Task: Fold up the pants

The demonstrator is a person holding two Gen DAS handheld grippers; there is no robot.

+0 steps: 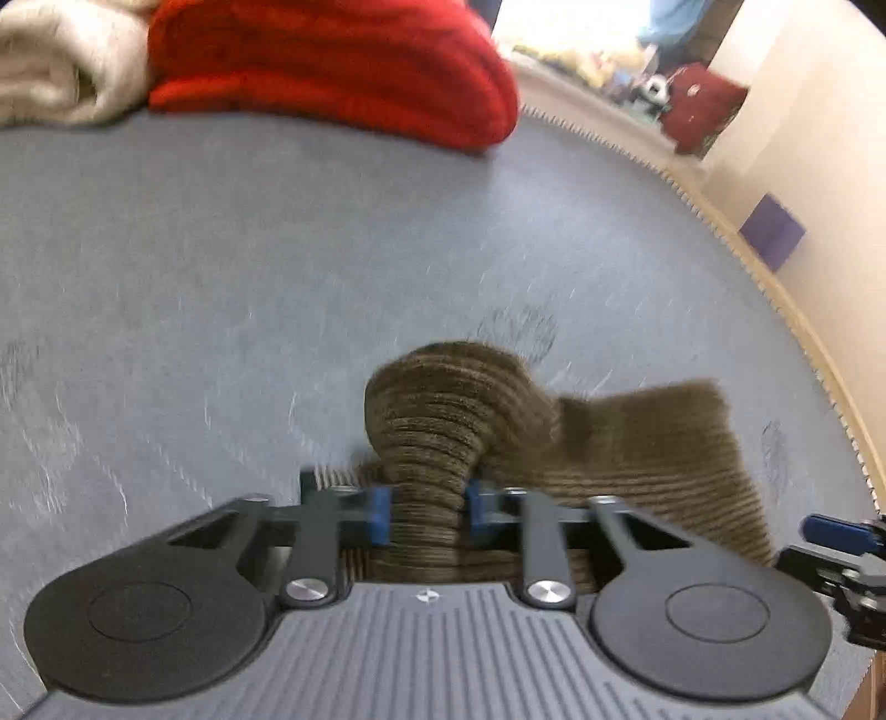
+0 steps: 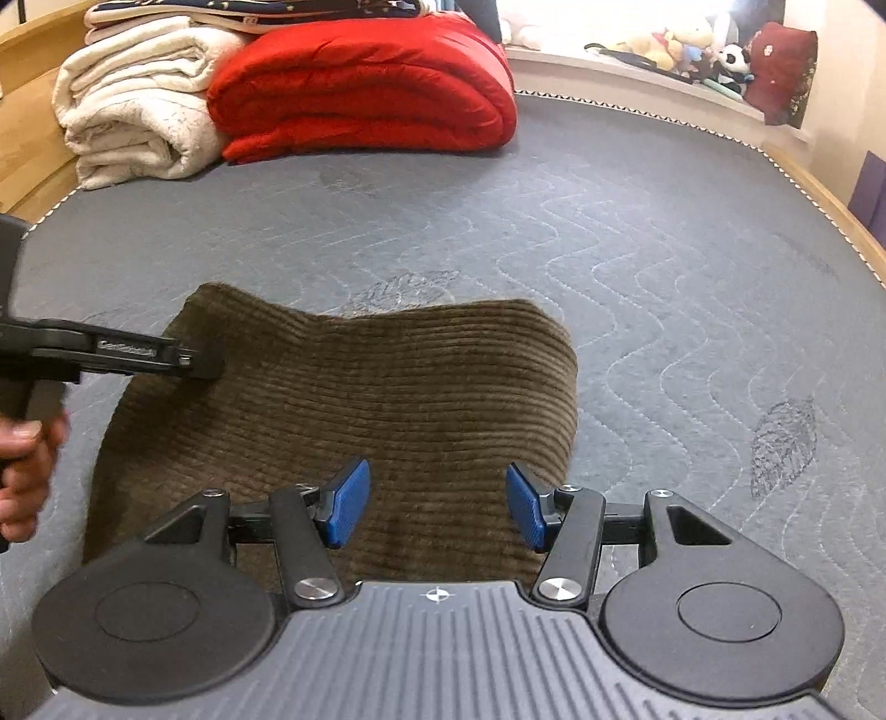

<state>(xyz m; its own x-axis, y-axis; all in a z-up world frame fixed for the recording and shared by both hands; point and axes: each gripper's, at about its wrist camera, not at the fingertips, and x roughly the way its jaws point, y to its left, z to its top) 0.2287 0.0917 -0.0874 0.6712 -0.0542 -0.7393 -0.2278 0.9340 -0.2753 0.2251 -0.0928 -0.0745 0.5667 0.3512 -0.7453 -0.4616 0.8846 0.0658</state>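
Brown corduroy pants (image 2: 360, 399) lie folded on the grey quilted mattress (image 2: 609, 249). My left gripper (image 1: 426, 509) is shut on a bunched-up fold of the pants (image 1: 443, 421), its blue pads pressing on the cloth from both sides. In the right wrist view the left gripper (image 2: 194, 360) reaches in from the left onto the far left corner of the pants, held by a person's hand (image 2: 22, 471). My right gripper (image 2: 437, 504) stands open just above the near right part of the pants, with cloth below its blue pads but none pinched between them.
A folded red blanket (image 2: 360, 94) and a cream blanket (image 2: 133, 105) are stacked at the far end of the mattress. A wooden bed frame (image 2: 819, 194) runs along the right edge. Plush toys (image 2: 692, 50) sit on a ledge at the back right.
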